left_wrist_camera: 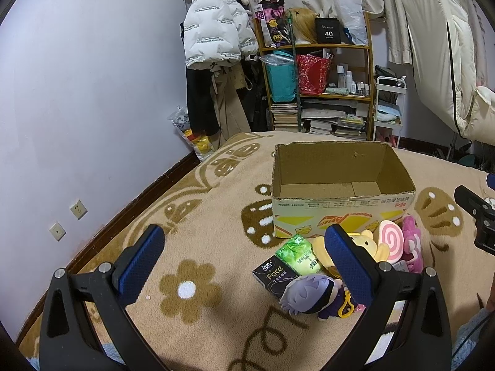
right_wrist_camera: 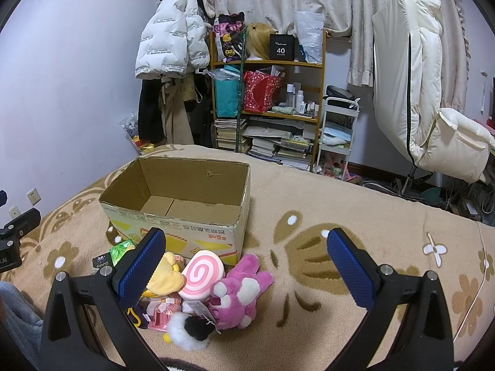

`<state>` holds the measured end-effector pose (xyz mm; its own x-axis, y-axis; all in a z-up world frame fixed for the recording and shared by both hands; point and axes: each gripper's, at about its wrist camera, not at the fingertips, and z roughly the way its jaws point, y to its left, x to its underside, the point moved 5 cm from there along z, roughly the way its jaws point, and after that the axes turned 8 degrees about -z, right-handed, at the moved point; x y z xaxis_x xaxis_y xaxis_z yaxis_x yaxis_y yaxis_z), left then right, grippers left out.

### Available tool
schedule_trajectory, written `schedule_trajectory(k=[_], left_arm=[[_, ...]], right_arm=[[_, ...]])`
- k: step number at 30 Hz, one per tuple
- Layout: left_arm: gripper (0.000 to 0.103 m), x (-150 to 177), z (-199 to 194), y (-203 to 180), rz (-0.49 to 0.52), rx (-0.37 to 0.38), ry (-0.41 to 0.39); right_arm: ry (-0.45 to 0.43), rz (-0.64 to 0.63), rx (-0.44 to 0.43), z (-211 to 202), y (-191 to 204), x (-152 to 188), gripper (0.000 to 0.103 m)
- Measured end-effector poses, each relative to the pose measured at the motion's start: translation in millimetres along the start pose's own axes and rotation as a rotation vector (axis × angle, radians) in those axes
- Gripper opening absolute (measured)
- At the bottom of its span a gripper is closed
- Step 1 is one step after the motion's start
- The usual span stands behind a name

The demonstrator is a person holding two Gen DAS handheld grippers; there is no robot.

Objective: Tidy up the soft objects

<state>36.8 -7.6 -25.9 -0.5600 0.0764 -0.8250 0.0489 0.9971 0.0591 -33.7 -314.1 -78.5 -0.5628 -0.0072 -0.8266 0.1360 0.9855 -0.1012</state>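
Note:
An open, empty cardboard box [left_wrist_camera: 340, 213] [right_wrist_camera: 173, 225] stands on a beige patterned blanket. In front of it lies a pile of soft things: a grey-haired doll [left_wrist_camera: 312, 293], a black tissue pack [left_wrist_camera: 273, 275], a green tissue pack [left_wrist_camera: 298, 253] [right_wrist_camera: 122, 250], a yellow plush [left_wrist_camera: 368, 244] [right_wrist_camera: 165, 276], a pink swirl cushion [left_wrist_camera: 391, 239] [right_wrist_camera: 202, 273], a pink plush bear [left_wrist_camera: 413, 244] [right_wrist_camera: 239, 293] and a black-and-white fluffy toy [right_wrist_camera: 188, 329]. My left gripper [left_wrist_camera: 247, 266] is open and empty above the pile's left side. My right gripper [right_wrist_camera: 247, 269] is open and empty above the pink bear.
The blanket [left_wrist_camera: 185, 216] [right_wrist_camera: 355, 247] covers a bed. Behind stand a cluttered wooden shelf [left_wrist_camera: 318, 71] [right_wrist_camera: 269, 92], hanging coats [left_wrist_camera: 213, 24], a white cart [right_wrist_camera: 338, 130] and a cream chair [right_wrist_camera: 433, 117]. A wall runs along the left.

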Motion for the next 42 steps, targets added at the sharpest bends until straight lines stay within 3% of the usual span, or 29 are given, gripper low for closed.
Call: schedule_trajectory(k=[42], left_arm=[[0.102,5.1,2.2,-7.2,0.008,-0.002,0.005]], right_arm=[[0.002,-0.002,0.0,1.3,0.2,0.4,0.103]])
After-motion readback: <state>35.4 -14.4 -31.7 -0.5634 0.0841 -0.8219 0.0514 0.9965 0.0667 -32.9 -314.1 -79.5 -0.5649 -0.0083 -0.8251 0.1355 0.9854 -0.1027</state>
